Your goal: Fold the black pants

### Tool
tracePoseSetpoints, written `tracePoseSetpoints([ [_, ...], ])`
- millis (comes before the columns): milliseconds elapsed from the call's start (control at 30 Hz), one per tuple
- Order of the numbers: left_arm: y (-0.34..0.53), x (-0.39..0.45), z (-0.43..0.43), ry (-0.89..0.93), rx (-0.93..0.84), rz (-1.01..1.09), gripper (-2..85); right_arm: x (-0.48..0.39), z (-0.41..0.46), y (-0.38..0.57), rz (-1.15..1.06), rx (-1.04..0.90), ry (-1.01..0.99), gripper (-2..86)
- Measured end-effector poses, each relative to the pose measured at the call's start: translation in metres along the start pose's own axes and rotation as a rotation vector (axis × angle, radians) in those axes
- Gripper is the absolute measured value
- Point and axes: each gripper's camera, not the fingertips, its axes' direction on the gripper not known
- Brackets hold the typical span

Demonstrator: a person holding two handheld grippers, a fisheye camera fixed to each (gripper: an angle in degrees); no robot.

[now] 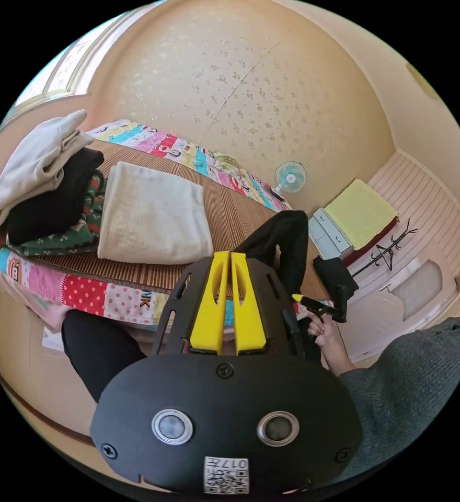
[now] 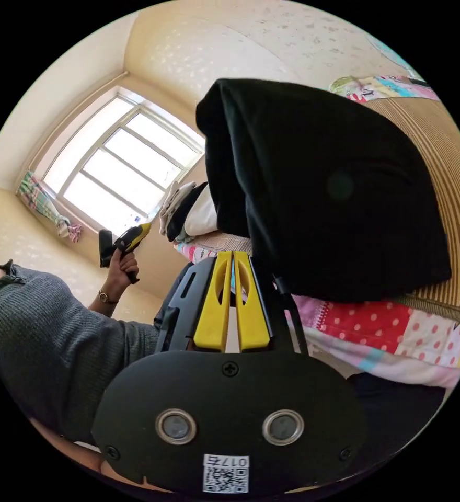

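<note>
The black pants [image 1: 287,235] lie folded in a thick bundle on the striped mat near the bed's edge, one side drooping over the patchwork quilt. In the right gripper view the pants [image 2: 334,193] loom just beyond my right gripper [image 2: 232,255], whose yellow jaws are shut, tips beside the bundle's lower left edge with no cloth between them. My left gripper [image 1: 229,256] is shut and holds nothing, hovering off the bed's side. A hand holds the right gripper [image 1: 299,299] just below the pants. The left gripper [image 2: 145,226] is raised in a hand near the window.
A stack of folded clothes [image 1: 47,183] and a cream folded garment [image 1: 151,214] rest on the striped mat [image 1: 230,214]. Beyond the bed stand a small fan [image 1: 290,178], drawers under a yellow cloth [image 1: 360,212] and a coat rack [image 1: 387,251]. The person's grey sleeve [image 2: 47,324] is close.
</note>
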Motion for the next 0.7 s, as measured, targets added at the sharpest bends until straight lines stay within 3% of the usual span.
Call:
tracePoseSetpoints([
  [100,-0.001,-0.013,-0.002,0.0,-0.001,-0.01,-1.0,0.001,-0.055,0.006,0.017,0.124,0.088,7.2],
  [200,0.0,-0.024,0.003,0.026,0.0,-0.02,-1.0,0.006,-0.079,-0.011,0.035,0.043,0.266,15.3],
  [367,0.001,-0.023,0.028,0.107,-0.031,-0.015,-0.5,0.009,-0.068,-0.04,-0.033,-0.049,0.288,18.7],
  [467,-0.002,-0.009,0.043,0.156,-0.069,0.022,1.4,0.033,-0.055,-0.052,0.087,-0.008,0.108,18.5],
  [533,-0.005,-0.002,0.049,0.179,-0.089,0.037,3.2,0.062,-0.055,-0.053,0.2,0.121,-0.084,17.4],
  [633,-0.006,0.007,0.055,0.19,-0.117,0.079,4.3,0.103,-0.034,-0.057,0.481,0.052,-0.063,14.5],
  [700,-0.006,0.009,0.059,0.171,-0.16,0.089,5.5,0.091,-0.039,-0.061,0.44,0.074,-0.048,13.8],
])
